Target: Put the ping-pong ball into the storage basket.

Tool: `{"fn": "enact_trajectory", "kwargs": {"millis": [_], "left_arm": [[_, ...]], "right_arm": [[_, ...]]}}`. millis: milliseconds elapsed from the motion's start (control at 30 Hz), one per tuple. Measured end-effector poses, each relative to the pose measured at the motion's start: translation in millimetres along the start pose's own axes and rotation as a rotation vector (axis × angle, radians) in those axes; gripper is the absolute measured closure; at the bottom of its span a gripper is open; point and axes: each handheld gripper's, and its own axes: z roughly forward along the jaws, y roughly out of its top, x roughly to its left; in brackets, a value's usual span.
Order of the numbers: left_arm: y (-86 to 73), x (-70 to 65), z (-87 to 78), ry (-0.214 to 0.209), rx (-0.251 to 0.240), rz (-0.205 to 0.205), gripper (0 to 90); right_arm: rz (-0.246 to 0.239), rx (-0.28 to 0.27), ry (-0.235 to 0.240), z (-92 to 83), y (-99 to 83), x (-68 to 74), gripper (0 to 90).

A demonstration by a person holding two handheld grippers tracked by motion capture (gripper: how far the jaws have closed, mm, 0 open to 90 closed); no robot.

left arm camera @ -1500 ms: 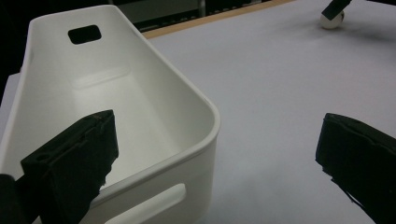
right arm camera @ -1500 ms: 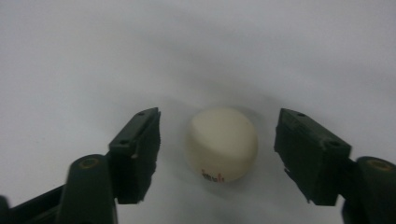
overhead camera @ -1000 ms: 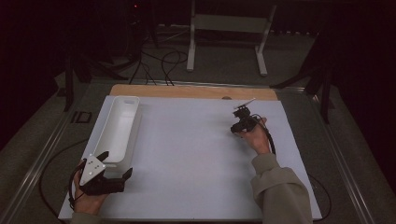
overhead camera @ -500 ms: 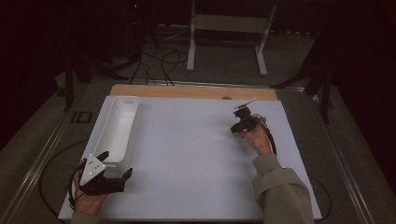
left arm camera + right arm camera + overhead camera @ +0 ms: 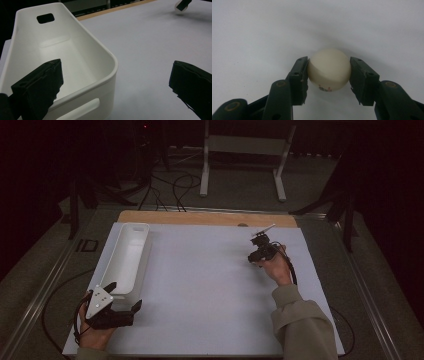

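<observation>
Seen along the right tongs (image 5: 329, 72), a cream ball (image 5: 329, 69) sits pinched between the two pads, small dark lettering on its underside and the white bench sheet (image 5: 262, 30) just below it. From above, the ball is hidden behind the person's right hand (image 5: 274, 265) and the tongs it carries, well to the right of the white bin (image 5: 127, 257) and nearer the wooden far edge of the bench (image 5: 200, 217). The left tongs (image 5: 115, 82) stand spread wide at the bin's near end, one jaw inside over the bin's floor, the other outside over the sheet, the near wall and its handle slot between them, pads apparently clear of it. A second slot pierces the bin's far wall. Beyond the bench, cables (image 5: 170, 182) and a pale metal stand (image 5: 245, 150) occupy the dark floor.
</observation>
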Motion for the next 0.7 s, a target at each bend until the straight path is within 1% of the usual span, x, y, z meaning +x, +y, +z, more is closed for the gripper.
{"fn": "enact_trajectory", "kwargs": {"millis": [167,367,433,567,700], "left_arm": [[0.0,0.0,0.0,0.000,0.000,0.000,0.0],[0.0,0.0,0.0,0.000,0.001,0.002,0.0],[0.0,0.0,0.0,0.000,0.001,0.002,0.0],[0.0,0.0,0.0,0.000,0.002,0.003,0.0],[0.0,-0.1,0.0,0.000,0.002,0.003,0.0]], "right_arm": [[0.007,0.000,0.005,-3.1,0.6,-0.3,50.8],[-0.004,-0.009,0.002,-7.3,2.1,2.8,50.8],[-0.004,-0.014,0.011,-9.5,3.2,3.8,50.8],[-0.012,-0.022,0.012,-14.0,5.1,6.2,50.8],[-0.011,-0.019,0.012,-15.9,5.0,6.8,50.9]]}}
